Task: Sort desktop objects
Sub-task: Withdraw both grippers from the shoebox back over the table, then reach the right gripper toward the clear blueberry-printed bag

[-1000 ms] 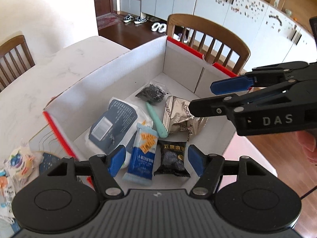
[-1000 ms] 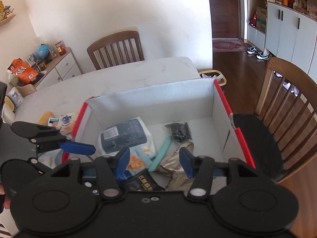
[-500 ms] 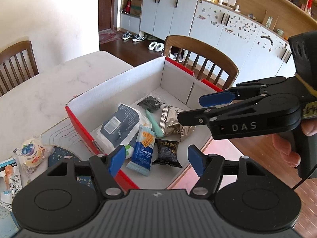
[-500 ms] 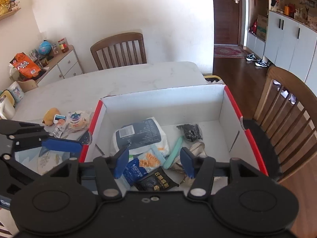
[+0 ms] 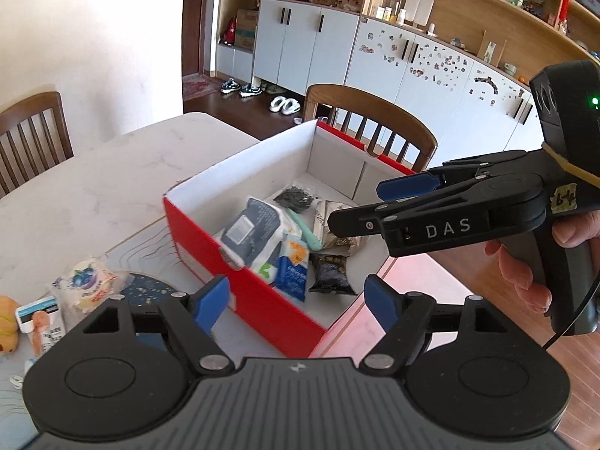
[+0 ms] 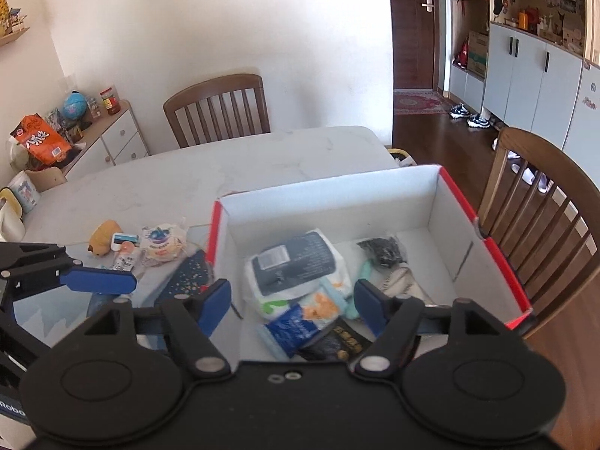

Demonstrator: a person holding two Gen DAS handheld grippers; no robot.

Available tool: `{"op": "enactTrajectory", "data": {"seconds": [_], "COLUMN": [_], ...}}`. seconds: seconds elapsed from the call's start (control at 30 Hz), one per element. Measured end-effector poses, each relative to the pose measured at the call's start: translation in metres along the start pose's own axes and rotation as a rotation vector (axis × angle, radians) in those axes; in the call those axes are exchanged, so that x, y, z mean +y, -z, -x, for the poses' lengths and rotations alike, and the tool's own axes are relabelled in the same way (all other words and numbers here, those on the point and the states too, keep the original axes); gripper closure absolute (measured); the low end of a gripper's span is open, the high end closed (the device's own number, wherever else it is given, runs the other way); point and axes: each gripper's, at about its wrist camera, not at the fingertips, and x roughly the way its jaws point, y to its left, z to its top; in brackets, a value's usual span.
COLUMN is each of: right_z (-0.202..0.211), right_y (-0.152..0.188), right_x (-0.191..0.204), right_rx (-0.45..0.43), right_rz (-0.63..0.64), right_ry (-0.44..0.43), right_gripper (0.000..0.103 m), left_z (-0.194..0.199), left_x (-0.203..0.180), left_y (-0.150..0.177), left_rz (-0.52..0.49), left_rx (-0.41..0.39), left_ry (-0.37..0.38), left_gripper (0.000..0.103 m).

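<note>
Both grippers, left (image 5: 296,298) and right (image 6: 292,302), fingers just widened and empty, above the red-sided white-lined cardboard box (image 6: 483,240) of packets; remaining snack packets (image 6: 163,242) lie on the table at ten o'clock, best approached from above.

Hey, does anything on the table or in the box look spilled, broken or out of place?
Nothing spilled or broken. The packets in the red box lie jumbled, and a few snacks sit outside it.
</note>
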Motion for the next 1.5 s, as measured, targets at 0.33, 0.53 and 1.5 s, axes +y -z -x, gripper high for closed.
{"op": "enactTrajectory", "data": {"seconds": [0.33,0.53,1.5], "right_z": [-0.017,-0.03,-0.123], "right_y": [-0.002,-0.008,-0.026], "right_x": [0.057,0.09,0.191], "right_rx": [-0.004,-0.007,0.016], "right_rz": [0.033,0.049,0.165], "right_ry": [0.001,-0.014,-0.044], "right_gripper": [0.026,0.023,0.022], "left_z": [0.022,0.035,0.039], "left_x": [0.037,0.066,0.2], "left_y": [0.025,0.039,0.119], "left_rz": [0.004,0.039,0.194], "left_rx": [-0.018,-0.029,-0.059], "left_ry": [-0.026,-0.048,-0.228], "left_gripper": [0.019,0.016,0.0]}}
